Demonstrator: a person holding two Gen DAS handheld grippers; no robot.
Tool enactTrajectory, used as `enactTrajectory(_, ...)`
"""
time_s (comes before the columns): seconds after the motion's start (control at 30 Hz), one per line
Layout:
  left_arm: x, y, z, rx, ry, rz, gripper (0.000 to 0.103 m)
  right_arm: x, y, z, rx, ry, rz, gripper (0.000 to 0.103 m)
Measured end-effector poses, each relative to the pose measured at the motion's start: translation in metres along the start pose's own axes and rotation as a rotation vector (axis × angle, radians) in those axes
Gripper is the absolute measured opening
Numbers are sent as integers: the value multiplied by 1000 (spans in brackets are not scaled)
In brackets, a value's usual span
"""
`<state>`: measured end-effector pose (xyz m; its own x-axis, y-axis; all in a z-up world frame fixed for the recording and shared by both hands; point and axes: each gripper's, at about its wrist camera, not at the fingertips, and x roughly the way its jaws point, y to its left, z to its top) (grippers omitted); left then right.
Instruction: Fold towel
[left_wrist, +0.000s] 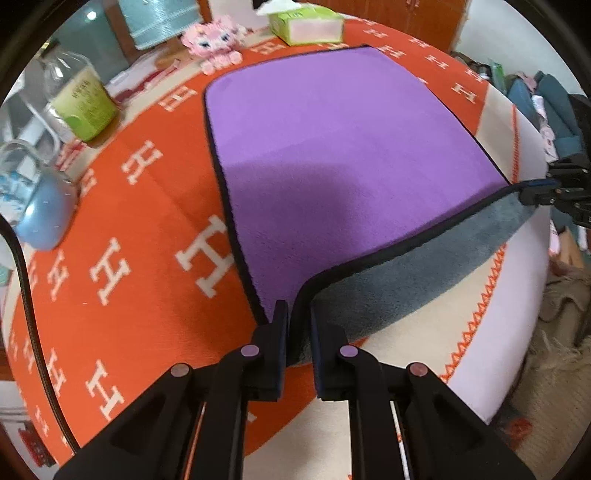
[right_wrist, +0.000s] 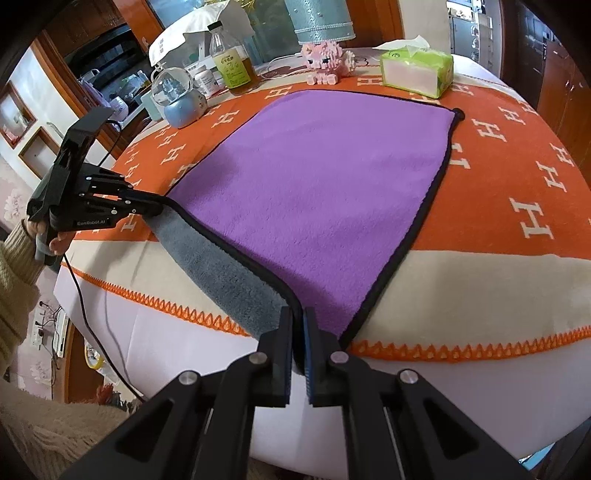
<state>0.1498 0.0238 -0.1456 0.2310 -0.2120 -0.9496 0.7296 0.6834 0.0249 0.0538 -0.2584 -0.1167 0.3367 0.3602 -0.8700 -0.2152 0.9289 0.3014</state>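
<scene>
A purple towel (left_wrist: 332, 147) with a black hem and grey underside lies spread on the orange table cover; it also shows in the right wrist view (right_wrist: 317, 192). My left gripper (left_wrist: 297, 317) is shut on the towel's near left corner, lifted so the grey underside (left_wrist: 424, 266) shows. My right gripper (right_wrist: 297, 325) is shut on the near right corner. The near edge hangs between both grippers above the table. In the left wrist view the right gripper (left_wrist: 535, 192) shows at the right edge; in the right wrist view the left gripper (right_wrist: 155, 206) shows at the left.
Behind the towel stand a green tissue box (right_wrist: 417, 70), a pink brick toy (right_wrist: 327, 61), an oil bottle (right_wrist: 234, 62) and a blue snow globe (right_wrist: 177, 96). The orange cover (right_wrist: 517, 177) drapes over the table's near edge. A black cable (left_wrist: 33, 325) runs at the left.
</scene>
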Motion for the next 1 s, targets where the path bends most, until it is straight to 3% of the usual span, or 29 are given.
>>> enactTrajectory(0.27, -16, -1, -2, -58, -68, 88, 9, -13, 6, 4, -1, -52, -41, 5)
enactTrajectory(0.47, -32, 5, 13, -113, -121, 171, 9, -30, 6, 24, -2, -123, -82, 5)
enactTrajectory(0.73, -51, 15, 75, -184, -235, 305, 9, -46, -12, 71, 33, -229, -166, 5)
enactTrajectory(1.0, -48, 33, 142, -263, -296, 389, 9, -47, -49, 127, 102, -299, -225, 5)
